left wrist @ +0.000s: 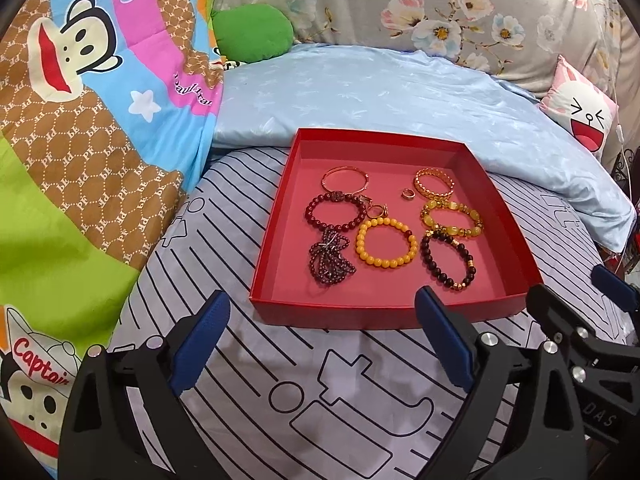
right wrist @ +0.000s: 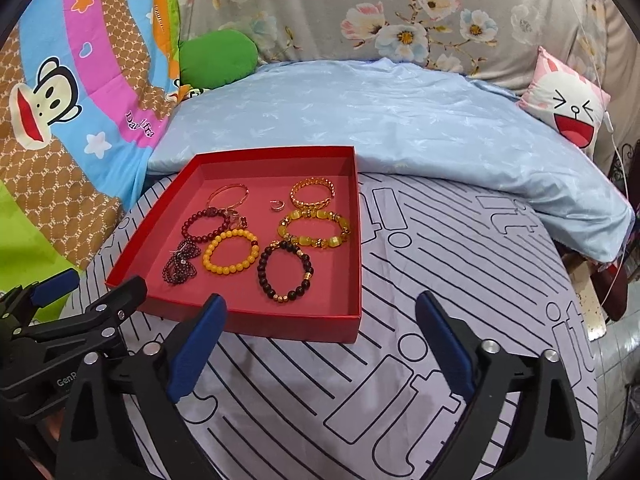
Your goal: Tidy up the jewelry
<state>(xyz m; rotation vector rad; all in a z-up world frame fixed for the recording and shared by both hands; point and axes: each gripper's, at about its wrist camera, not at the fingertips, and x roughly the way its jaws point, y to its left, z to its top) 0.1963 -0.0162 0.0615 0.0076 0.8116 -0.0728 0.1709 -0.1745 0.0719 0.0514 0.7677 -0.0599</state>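
A shallow red box (left wrist: 362, 311) (right wrist: 256, 322) lies on the striped bedsheet and holds several pieces of jewelry. Inside are an orange bead bracelet (left wrist: 384, 245) (right wrist: 231, 255), a dark bead bracelet (left wrist: 448, 260) (right wrist: 285, 270), a yellow stone bracelet (left wrist: 452, 218) (right wrist: 314, 230), a gold chain bracelet (left wrist: 434, 182) (right wrist: 312, 193), a thin gold bangle (left wrist: 345, 180) (right wrist: 228, 196), a red bead bracelet (left wrist: 335, 212) (right wrist: 205, 220), a dark bead strand (left wrist: 330, 260) (right wrist: 180, 266) and a small ring (left wrist: 408, 193) (right wrist: 275, 206). My left gripper (left wrist: 322, 344) is open and empty in front of the box. My right gripper (right wrist: 320, 346) is open and empty at the box's near right corner.
A light blue quilt (left wrist: 380, 96) lies folded behind the box. A cartoon monkey blanket (left wrist: 80, 128) rises at the left. A green cushion (left wrist: 252, 32) and a pink bunny pillow (left wrist: 580, 116) sit at the back. The bed edge drops off at the right (right wrist: 592, 320).
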